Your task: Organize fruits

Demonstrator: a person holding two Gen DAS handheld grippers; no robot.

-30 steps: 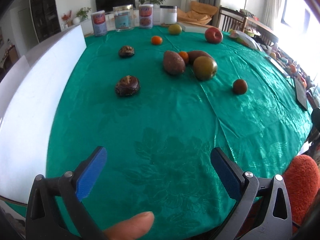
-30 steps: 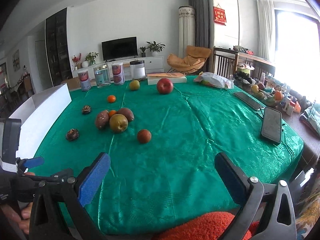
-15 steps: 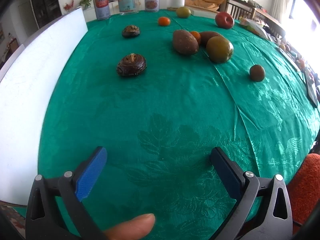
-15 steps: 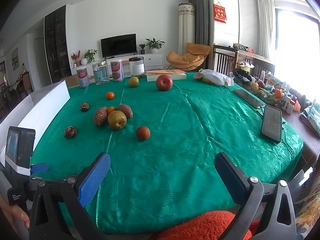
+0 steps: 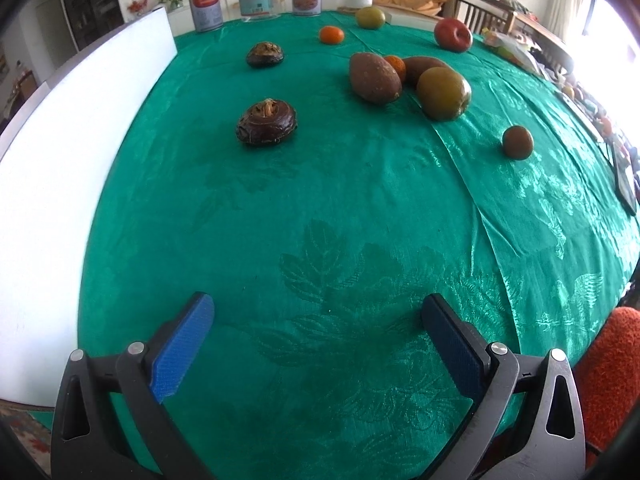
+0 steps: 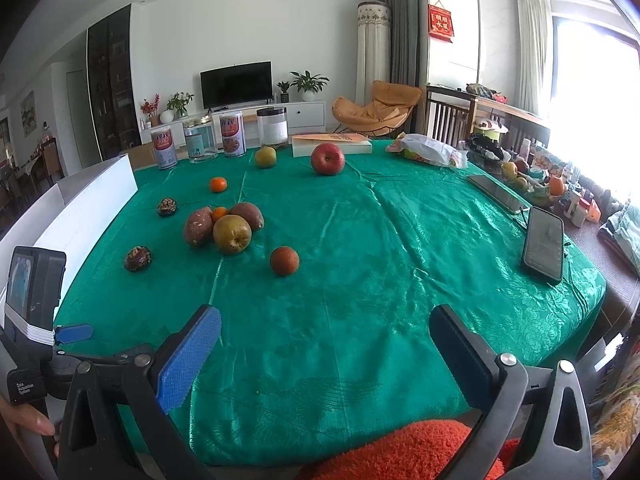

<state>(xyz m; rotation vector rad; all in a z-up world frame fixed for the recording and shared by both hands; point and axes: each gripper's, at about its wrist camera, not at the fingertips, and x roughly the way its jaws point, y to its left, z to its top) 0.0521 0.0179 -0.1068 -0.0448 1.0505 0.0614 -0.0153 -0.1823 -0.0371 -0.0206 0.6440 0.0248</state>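
Fruits lie scattered on a green tablecloth point(image 5: 320, 208). A dark wrinkled fruit point(image 5: 266, 122) is nearest my left gripper point(image 5: 316, 314), which hangs open and empty over the cloth's near part. Behind lie a second dark fruit point(image 5: 265, 54), a brown oval fruit point(image 5: 374, 77), a brownish-green pear point(image 5: 444, 93), a small reddish-brown fruit point(image 5: 517, 142), a tangerine point(image 5: 331, 34) and a red apple point(image 5: 453, 35). My right gripper point(image 6: 324, 330) is open and empty near the table's front edge, with the small reddish-brown fruit point(image 6: 284, 261) and the pear point(image 6: 232, 234) ahead of it.
A white board point(image 5: 60, 160) stands along the table's left side. Several tins and jars point(image 6: 232, 136) line the far edge, beside a flat box point(image 6: 332, 146). Two phones point(image 6: 543, 245) lie at the right. The left gripper's handle point(image 6: 32, 300) shows at the left.
My left gripper has moved forward and lower over the cloth, so the fruits appear closer. The thumb at the bottom edge is out of view. The right gripper has barely shifted.
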